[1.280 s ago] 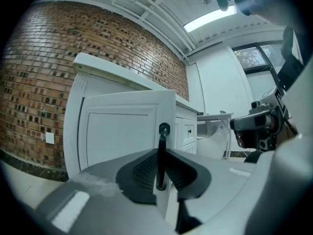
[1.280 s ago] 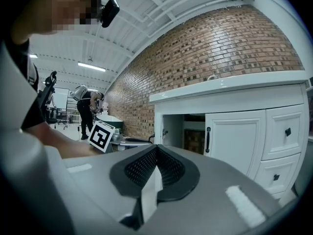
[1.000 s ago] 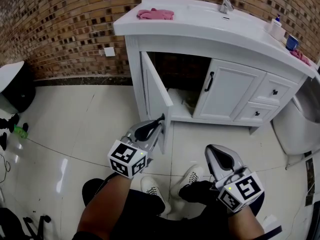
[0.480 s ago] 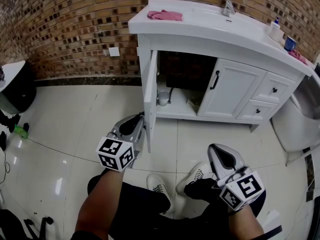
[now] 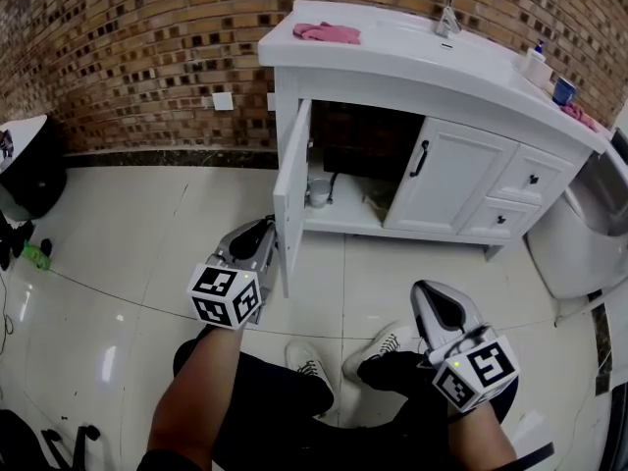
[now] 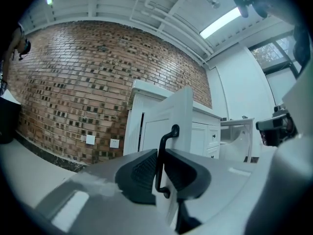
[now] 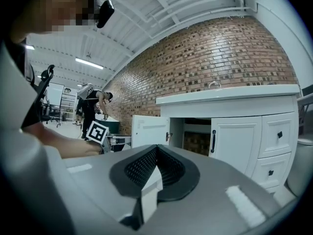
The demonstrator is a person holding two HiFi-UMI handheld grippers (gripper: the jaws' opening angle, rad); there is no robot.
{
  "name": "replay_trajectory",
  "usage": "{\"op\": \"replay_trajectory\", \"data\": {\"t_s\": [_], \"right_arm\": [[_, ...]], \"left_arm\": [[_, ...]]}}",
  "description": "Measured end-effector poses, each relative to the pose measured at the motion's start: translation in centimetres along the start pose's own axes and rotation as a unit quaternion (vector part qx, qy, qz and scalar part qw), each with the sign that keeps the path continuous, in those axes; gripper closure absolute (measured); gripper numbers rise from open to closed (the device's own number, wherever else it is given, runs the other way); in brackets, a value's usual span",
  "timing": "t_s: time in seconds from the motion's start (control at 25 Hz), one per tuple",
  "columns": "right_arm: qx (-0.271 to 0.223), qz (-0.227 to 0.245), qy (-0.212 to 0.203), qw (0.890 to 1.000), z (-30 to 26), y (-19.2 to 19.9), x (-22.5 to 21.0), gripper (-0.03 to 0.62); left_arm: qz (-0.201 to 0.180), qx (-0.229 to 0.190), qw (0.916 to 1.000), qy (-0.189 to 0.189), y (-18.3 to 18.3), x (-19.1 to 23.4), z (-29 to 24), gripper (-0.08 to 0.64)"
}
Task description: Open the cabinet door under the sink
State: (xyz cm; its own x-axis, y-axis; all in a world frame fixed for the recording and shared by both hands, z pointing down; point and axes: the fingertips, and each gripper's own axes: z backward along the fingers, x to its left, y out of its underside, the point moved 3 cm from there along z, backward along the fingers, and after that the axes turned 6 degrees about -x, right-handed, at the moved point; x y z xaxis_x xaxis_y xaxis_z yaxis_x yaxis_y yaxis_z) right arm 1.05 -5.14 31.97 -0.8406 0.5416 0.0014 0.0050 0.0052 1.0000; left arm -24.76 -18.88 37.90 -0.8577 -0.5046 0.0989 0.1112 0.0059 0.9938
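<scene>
The white vanity cabinet (image 5: 412, 96) stands under the sink against the brick wall. Its left door (image 5: 291, 196) is swung far out towards me, and the dark inside shows behind it. The black handle (image 6: 162, 156) of that door runs upright between the jaws of my left gripper (image 6: 160, 153), which is shut on it. In the head view the left gripper (image 5: 265, 234) sits at the door's outer face, low on its free edge. My right gripper (image 5: 425, 292) hangs lower right over the floor, shut with nothing in it (image 7: 156, 150). The right door (image 5: 446, 186) stays closed.
A pink cloth (image 5: 327, 32), a faucet (image 5: 446, 8), a bottle (image 5: 533, 64) and a blue cup (image 5: 562, 90) are on the countertop. Two drawers (image 5: 535, 180) lie right of the doors, with a white fixture (image 5: 584, 248) beyond. The person's shoes (image 5: 319, 366) stand on the tiles.
The left door has swung further open, from slanting out to standing nearly square to the cabinet. The left gripper went left with the handle. The right gripper has hardly moved.
</scene>
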Motion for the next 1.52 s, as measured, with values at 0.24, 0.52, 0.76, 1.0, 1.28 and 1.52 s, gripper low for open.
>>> {"op": "replay_trajectory", "data": {"t_s": [0.24,0.52,0.76,1.0,1.28,1.52], "right_arm": [[-0.002,-0.002,-0.005,1.000,-0.2,0.0,0.1,0.584],[-0.004,-0.002,-0.003,1.000,-0.3,0.1,0.0,0.584],[-0.009,0.017,0.003,1.000,-1.0,0.1,-0.7,0.584],[-0.011,0.022,0.025,0.999,-2.2,0.0,-4.1,0.584],[0.016,0.060,0.033,0.997,-3.8,0.9,-9.3,0.584],[0.037,0.118,0.043,0.991,-7.1,2.7,-13.8,0.584]], "left_arm": [[-0.011,-0.001,0.9999,-0.006,-0.2,0.0,0.9,0.506],[-0.005,-0.020,0.9997,-0.013,-2.0,-1.2,3.7,0.515],[-0.001,-0.023,0.9986,0.049,-3.0,-6.7,4.4,0.557],[0.010,-0.010,0.9951,0.098,-2.8,-12.1,1.7,0.558],[-0.010,-0.007,0.9919,0.127,-3.2,-15.0,-2.0,0.558],[-0.014,-0.006,0.9912,0.132,-3.3,-16.6,-4.9,0.558]]}}
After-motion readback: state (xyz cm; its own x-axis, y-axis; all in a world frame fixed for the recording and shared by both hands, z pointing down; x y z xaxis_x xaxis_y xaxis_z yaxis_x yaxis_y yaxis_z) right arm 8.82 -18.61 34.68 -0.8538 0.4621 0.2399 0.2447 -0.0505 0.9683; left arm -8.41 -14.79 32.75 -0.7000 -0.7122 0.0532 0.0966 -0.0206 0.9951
